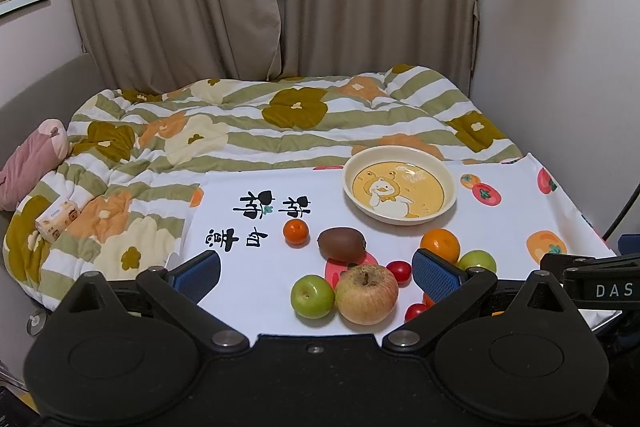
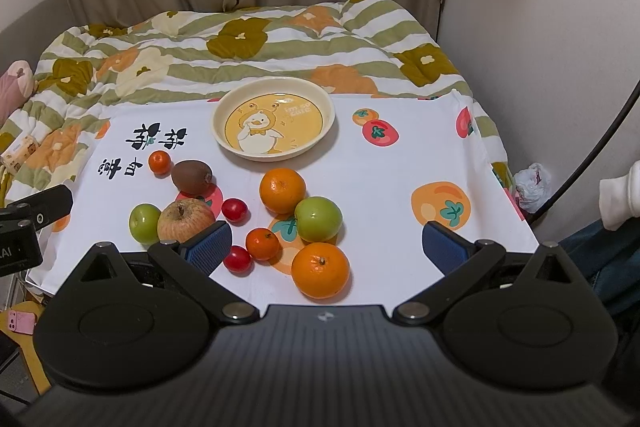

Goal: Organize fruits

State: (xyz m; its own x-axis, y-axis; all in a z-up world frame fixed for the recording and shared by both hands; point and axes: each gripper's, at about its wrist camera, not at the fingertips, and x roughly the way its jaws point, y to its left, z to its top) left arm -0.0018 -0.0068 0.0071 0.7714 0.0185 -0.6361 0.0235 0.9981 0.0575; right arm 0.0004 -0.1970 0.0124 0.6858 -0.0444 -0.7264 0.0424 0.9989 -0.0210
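Observation:
Several fruits lie on a white printed cloth (image 2: 380, 179): a red-yellow apple (image 2: 185, 219) (image 1: 366, 294), a kiwi (image 2: 192, 177) (image 1: 341, 242), green apples (image 2: 319, 219) (image 2: 144, 222), oranges (image 2: 320, 269) (image 2: 282, 190), small tangerines (image 2: 262, 243) (image 2: 159, 162) and cherry tomatoes (image 2: 235, 209) (image 2: 238, 259). An empty yellow duck plate (image 2: 274, 117) (image 1: 399, 190) sits behind them. My left gripper (image 1: 318, 277) is open above the near fruits, holding nothing. My right gripper (image 2: 326, 247) is open above the near orange, holding nothing.
The cloth covers a table set against a bed with a flowered quilt (image 1: 256, 123). A tissue pack (image 1: 58, 219) and a pink pillow (image 1: 30, 163) lie at the left. Curtains hang behind. A cable (image 2: 592, 155) and a plastic bag (image 2: 530, 183) are at the right.

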